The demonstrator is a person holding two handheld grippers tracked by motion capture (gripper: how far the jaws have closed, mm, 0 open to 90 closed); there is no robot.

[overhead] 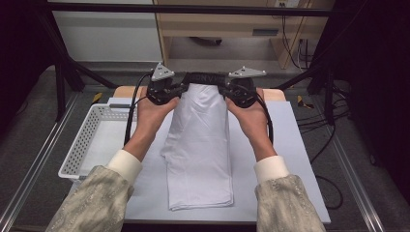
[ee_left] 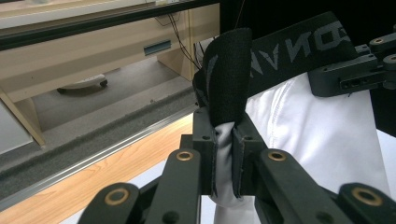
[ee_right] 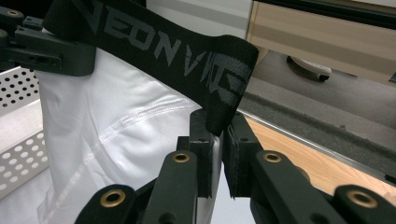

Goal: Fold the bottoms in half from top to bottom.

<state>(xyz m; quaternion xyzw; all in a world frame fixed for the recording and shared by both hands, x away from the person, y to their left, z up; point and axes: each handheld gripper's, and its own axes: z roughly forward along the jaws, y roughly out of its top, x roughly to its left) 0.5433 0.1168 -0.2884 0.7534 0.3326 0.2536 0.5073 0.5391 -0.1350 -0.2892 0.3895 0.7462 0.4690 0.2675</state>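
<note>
A white garment with a black lettered waistband lies folded lengthwise on the pale mat, its waistband end at the far side. My left gripper is shut on the waistband's left corner; in the left gripper view the jaws pinch white cloth with the black band folded above them. My right gripper is shut on the right corner, and in its own view the band bends down into the closed jaws. The band is stretched taut between the two grippers.
A white perforated basket stands at the table's left edge, close to my left forearm. The wooden table edge runs just beyond the grippers. Black frame posts and floor cables flank the table.
</note>
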